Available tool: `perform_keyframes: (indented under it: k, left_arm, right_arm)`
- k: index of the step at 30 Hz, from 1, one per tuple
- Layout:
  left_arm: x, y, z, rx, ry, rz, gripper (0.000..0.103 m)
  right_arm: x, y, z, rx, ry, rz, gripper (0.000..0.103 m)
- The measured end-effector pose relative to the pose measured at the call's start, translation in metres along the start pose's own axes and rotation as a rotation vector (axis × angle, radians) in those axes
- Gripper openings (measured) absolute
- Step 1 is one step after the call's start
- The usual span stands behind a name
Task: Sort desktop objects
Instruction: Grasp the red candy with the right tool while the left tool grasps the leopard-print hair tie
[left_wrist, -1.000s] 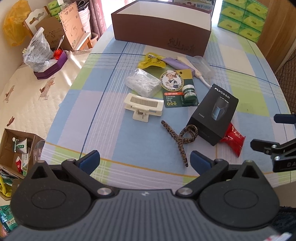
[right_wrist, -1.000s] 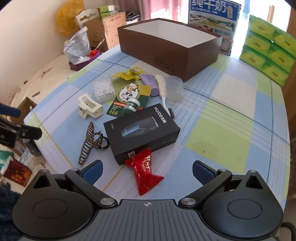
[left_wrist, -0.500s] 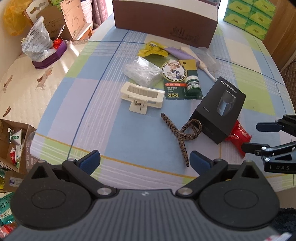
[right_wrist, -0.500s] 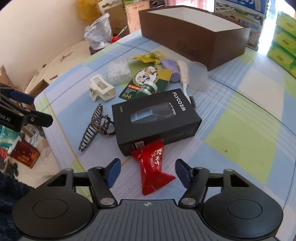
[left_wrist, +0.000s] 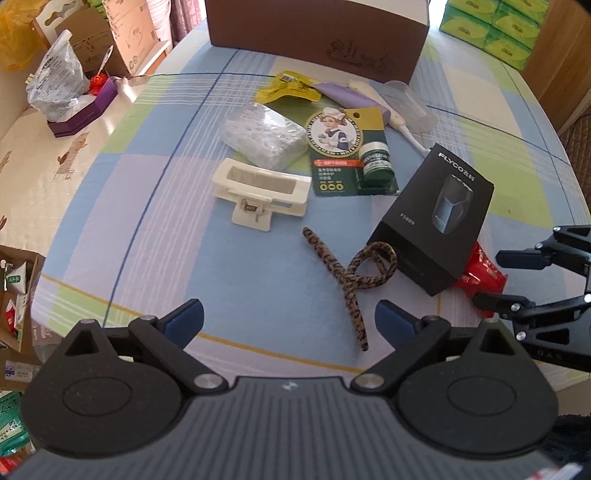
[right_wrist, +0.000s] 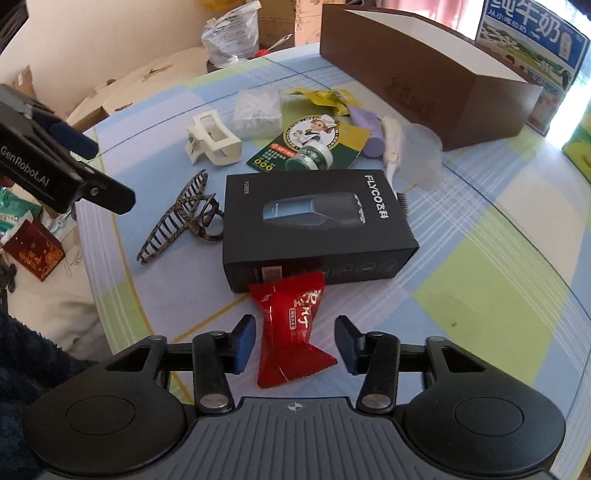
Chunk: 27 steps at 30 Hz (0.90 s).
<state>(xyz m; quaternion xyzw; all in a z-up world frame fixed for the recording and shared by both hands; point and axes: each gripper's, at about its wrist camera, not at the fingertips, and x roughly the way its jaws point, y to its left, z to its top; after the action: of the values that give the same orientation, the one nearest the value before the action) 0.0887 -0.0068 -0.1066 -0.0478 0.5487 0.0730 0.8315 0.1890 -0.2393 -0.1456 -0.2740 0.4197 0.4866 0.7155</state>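
Right gripper (right_wrist: 294, 343) spread, one blue pad each side of the red foil snack packet (right_wrist: 291, 328), not touching it. Packet lies near the front edge of the checked-cloth table (right_wrist: 498, 295), its top end against the black rectangular FLYCO carton (right_wrist: 317, 225). Left gripper (left_wrist: 289, 320) spread wide, holding nothing, above the front edge beside the leopard-print hair claw (left_wrist: 354, 280). Brown open cardboard box (right_wrist: 424, 70) at the far edge.

Both wrist views look down across the table (left_wrist: 258, 280) from its near edge, sharing the black box (right_wrist: 317, 225).
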Motion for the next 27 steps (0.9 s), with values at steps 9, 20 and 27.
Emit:
perform_keyframes:
  k: [9,20,27]
  left_arm:
    - [0.019,-0.017,0.000,0.009,0.015,-0.068,0.093]
    - [0.047,-0.033,0.007,-0.032,-0.039,-0.117,0.072]
    - [0.049,-0.018,0.005,-0.098,-0.055,-0.129,0.046]
  right_arm:
    - [-0.006,-0.026,-0.010,0.096,0.028,-0.056,0.027]
    - [-0.020,-0.059,-0.026,0.224,0.044,-0.136,0.027]
    - [-0.023,-0.066,-0.030,0.234,0.052,-0.130,0.027]
